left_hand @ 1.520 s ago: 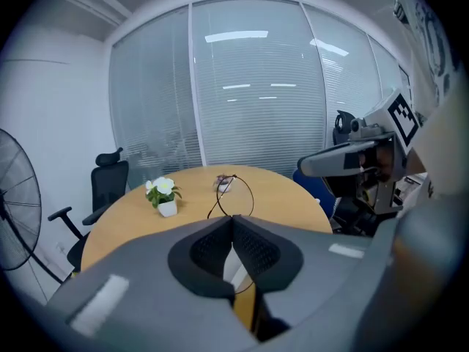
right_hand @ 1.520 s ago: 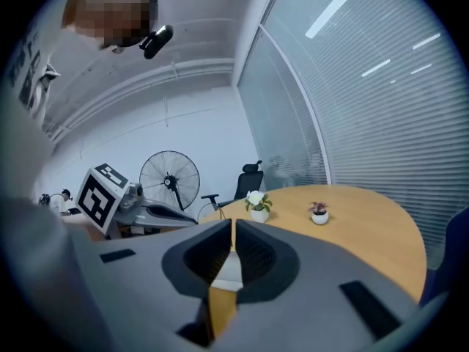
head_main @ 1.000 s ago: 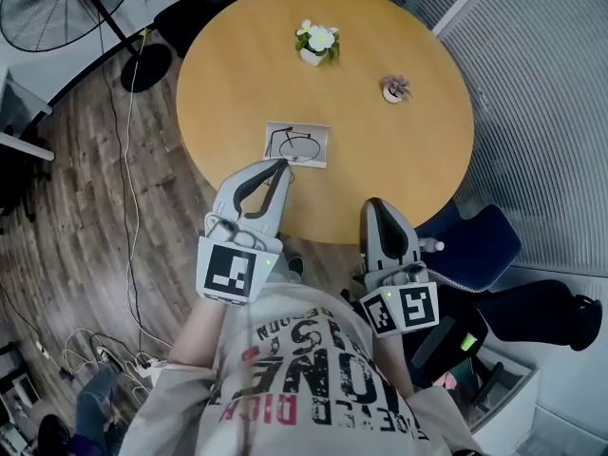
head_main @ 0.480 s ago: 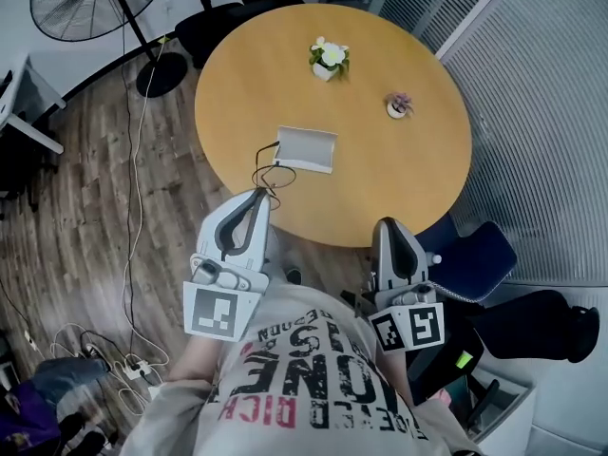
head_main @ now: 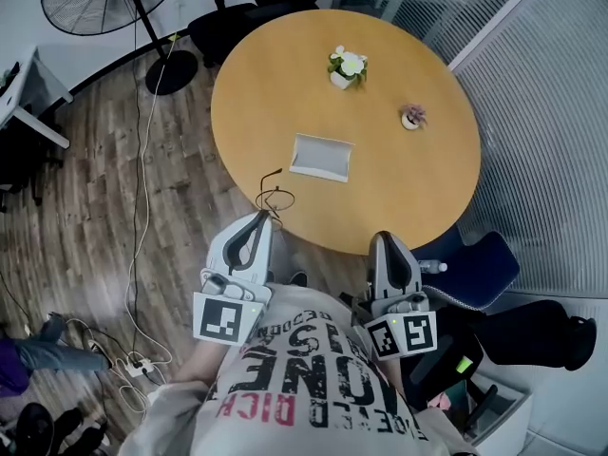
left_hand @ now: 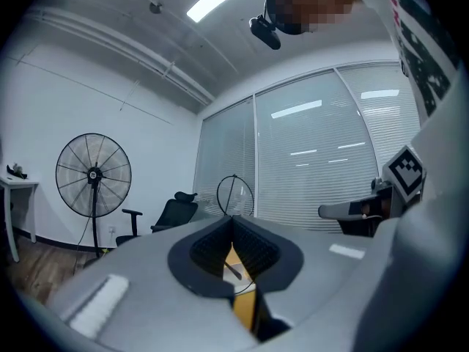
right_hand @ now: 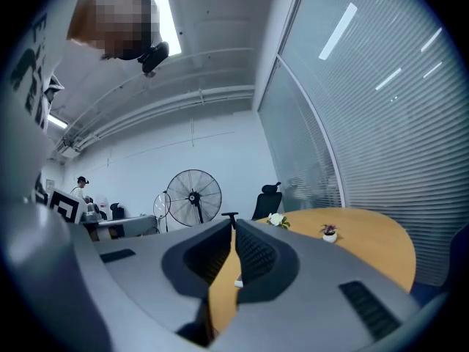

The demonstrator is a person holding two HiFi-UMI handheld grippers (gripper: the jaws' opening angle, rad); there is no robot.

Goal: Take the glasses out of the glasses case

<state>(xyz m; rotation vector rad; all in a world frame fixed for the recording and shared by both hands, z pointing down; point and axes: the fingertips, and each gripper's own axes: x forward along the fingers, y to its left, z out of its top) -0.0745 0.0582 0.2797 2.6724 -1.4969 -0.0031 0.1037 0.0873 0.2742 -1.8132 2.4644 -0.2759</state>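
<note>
Holding item one, the glasses (head_main: 274,198): a thin dark wire frame, pinched in our left gripper (head_main: 267,216). Its jaws are clenched on a temple, and one round lens rim stands above the tips. Location: in the air over the near edge of the table (head_main: 408,193), apart from the case.

Item two, the case (head_main: 321,157): pale, flat, rectangular, lying near the table's middle, with nothing visible in it. Whether a lid is open we cannot tell.

Item three, the right gripper (head_main: 381,239): jaws pressed together on nothing, held level just off the near table edge.

Sundries: a flower pot (head_main: 348,66) and a small plant (head_main: 412,118) on the far half of the table, well apart from the case.

Step in hand, by our reckoning: the removal looks done, since the glasses are out and apart from the case, so we are at the carry. The next move calls for a bare spot on the table beside the case, a gentle lowering so the frame lands flat, then a release of the left jaws. Thin wire likely bends easily, so we would not squeeze harder or drag it.
</note>
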